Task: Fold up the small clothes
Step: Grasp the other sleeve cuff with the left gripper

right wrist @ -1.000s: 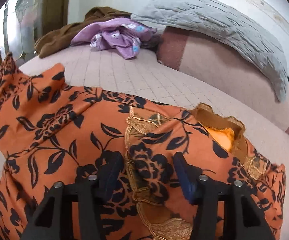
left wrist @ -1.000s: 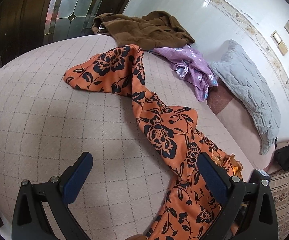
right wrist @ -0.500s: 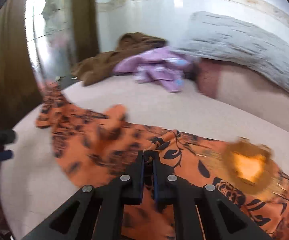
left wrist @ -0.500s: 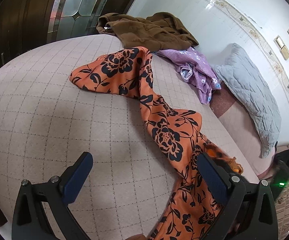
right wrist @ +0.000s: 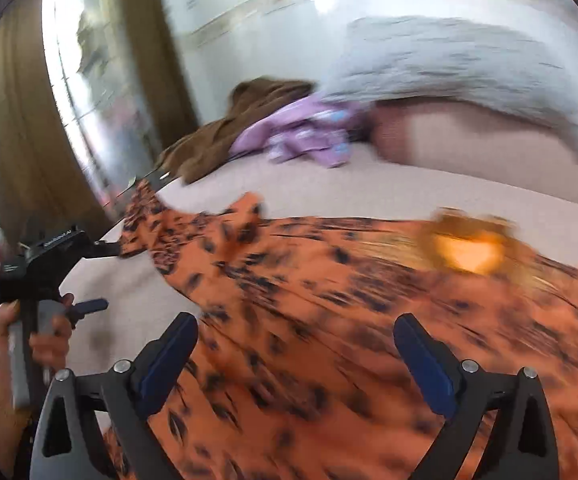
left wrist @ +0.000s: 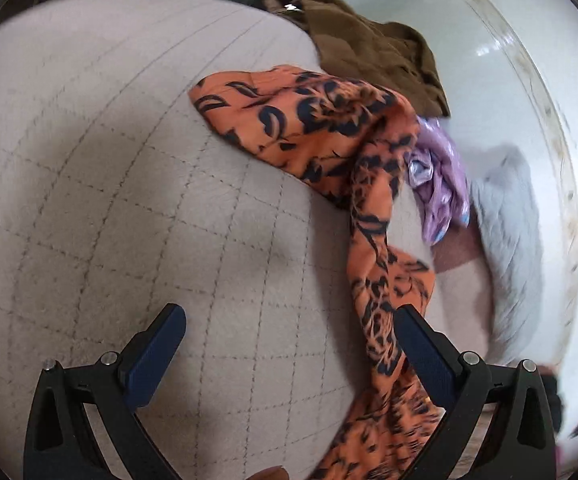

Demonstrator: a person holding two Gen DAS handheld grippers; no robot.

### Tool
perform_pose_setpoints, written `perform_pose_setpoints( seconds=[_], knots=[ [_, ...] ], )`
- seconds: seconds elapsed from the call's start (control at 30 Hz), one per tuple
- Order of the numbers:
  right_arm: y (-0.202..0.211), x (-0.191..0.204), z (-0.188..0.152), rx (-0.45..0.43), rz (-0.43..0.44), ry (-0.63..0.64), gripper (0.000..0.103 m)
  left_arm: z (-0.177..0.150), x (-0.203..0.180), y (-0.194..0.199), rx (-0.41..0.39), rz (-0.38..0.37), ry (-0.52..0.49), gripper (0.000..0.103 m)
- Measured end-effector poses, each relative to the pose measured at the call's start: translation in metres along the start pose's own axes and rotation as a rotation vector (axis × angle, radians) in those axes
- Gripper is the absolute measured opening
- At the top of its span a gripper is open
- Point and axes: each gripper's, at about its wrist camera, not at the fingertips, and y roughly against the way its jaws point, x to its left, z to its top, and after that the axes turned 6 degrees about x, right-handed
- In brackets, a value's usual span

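Left wrist view: the left gripper (left wrist: pixel 289 344) hovers over the checked bedspread (left wrist: pixel 109 200) with its jaws wide apart, gripping nothing; its right finger lies just beside the cloth. The orange floral garment (left wrist: pixel 373 200) runs as a long twisted band from the lower right of the frame up to a broader end at upper centre, beside a brown garment (left wrist: pixel 369 44) and a purple garment (left wrist: pixel 441 184). A grey pillow (left wrist: pixel 513 240) lies at right.

Right wrist view, blurred: the right gripper (right wrist: pixel 295 354) has its jaws opening, spread wide above the orange floral garment (right wrist: pixel 329 300), not pinching it. The cloth stretches across the frame from lower right to a narrow end at centre left, near the left gripper (right wrist: pixel 61 264) held by a hand (right wrist: pixel 29 340).
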Motion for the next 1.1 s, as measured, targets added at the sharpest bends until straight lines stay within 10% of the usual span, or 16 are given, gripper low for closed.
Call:
perform_pose_setpoints(
  seconds=[0.3, 0.57, 0.83, 0.9, 0.97, 1.1],
  knots=[
    [0.098, -0.074, -0.067, 0.095, -0.183, -0.117, 0.1, 0.064, 0.007, -0.008, -0.032, -0.114, 0.255, 0.103],
    [0.096, -0.097, -0.074, 0.109, -0.23, -0.162, 0.1, 0.086, 0.031, -0.05, 0.064, -0.418, 0.581, 0.103],
    [0.073, -0.091, -0.07, 0.143, -0.246, -0.096, 0.1, 0.106, -0.018, -0.03, -0.103, -0.04, 0.242, 0.102],
    [0.07, -0.096, -0.07, 0.149, -0.25, -0.108, 0.1, 0.115, -0.018, -0.037, -0.105, -0.044, 0.231, 0.083],
    [0.069, -0.098, -0.07, 0.152, -0.253, -0.113, 0.1, 0.125, -0.017, -0.055, -0.042, -0.029, 0.228, 0.012],
    [0.066, -0.095, -0.072, 0.16, -0.265, -0.098, 0.1, 0.116, -0.006, -0.059, -0.042, 0.002, 0.205, 0.004]
  ],
)
